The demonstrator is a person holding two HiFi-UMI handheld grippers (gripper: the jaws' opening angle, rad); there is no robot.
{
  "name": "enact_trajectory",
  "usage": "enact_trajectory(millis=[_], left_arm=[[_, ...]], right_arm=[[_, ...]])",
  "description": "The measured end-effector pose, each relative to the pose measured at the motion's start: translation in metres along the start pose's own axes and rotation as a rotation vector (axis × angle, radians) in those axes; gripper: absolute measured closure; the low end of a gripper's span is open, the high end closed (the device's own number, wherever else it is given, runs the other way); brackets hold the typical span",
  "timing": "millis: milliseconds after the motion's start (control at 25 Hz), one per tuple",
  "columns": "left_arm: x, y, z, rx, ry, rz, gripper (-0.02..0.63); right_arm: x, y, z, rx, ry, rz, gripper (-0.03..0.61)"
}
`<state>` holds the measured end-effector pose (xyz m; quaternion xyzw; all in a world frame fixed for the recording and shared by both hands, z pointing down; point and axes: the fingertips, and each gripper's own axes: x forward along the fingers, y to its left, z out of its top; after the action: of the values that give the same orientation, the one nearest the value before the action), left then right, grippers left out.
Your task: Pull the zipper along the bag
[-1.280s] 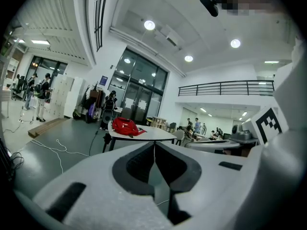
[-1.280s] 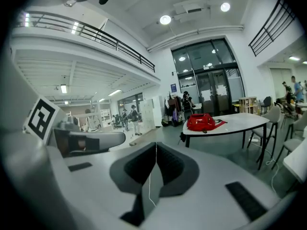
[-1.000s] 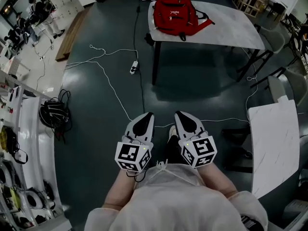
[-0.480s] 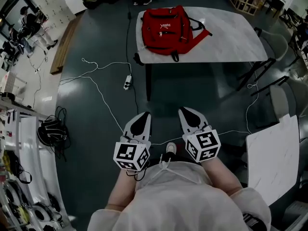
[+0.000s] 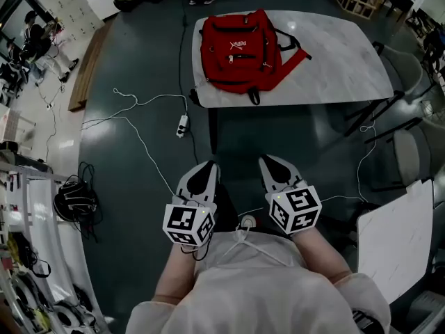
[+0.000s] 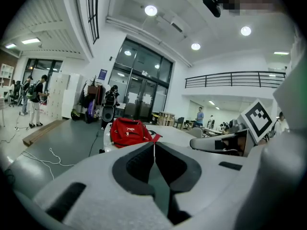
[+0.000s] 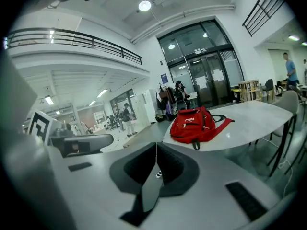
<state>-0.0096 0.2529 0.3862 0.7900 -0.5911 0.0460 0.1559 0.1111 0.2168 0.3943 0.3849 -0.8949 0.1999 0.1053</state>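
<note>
A red backpack [image 5: 240, 47] lies on a white marble table [image 5: 334, 54] well ahead of me. Both grippers are held low near my body, far short of the table. My left gripper [image 5: 211, 165] is shut with nothing in it, and my right gripper [image 5: 265, 161] is shut and empty too. In the left gripper view the backpack [image 6: 128, 132] shows beyond the closed jaws of the left gripper [image 6: 154, 145]. The right gripper view shows the backpack [image 7: 195, 124] with its strap trailing to the right, past the closed right gripper [image 7: 156, 146]. I cannot make out the zipper pull from here.
A power strip [image 5: 182, 125] and white cables [image 5: 139, 134] lie on the dark floor left of the table leg. A second white table [image 5: 393, 232] and a chair [image 5: 410, 152] stand at the right. Coiled gear [image 5: 73, 199] sits by the left shelves. People stand far off.
The table and backpack have come closer and lower in the head view as I walk toward them. Both grippers stay shut and in the same place before me.
</note>
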Motion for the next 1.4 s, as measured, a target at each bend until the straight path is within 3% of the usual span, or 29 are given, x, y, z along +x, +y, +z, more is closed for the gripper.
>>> enact_trajectory(millis=[360,760,1000,1160,1400], left_arm=[[0.111,0.063,0.038,0.005,0.018,-0.124,0.592],[0.242,0.168,0.091,-0.013,0.087,-0.255,0.592],[0.288,0.218,0.102,-0.023,0.112,-0.255,0.592],[0.311,0.240,0.090,-0.059,0.170,-0.253,0.592],[0.337,0.235,0.051,-0.110,0.298,-0.264,0.592]], right_arm=[[0.096,-0.040,0.035,0.039,0.028,-0.096,0.551],[0.232,-0.075,0.095,0.087,0.064,-0.207,0.551],[0.301,-0.091,0.104,0.135,0.113,-0.255,0.551],[0.336,-0.104,0.100,0.167,0.145,-0.274,0.551],[0.369,-0.134,0.076,0.194,0.253,-0.283,0.549]])
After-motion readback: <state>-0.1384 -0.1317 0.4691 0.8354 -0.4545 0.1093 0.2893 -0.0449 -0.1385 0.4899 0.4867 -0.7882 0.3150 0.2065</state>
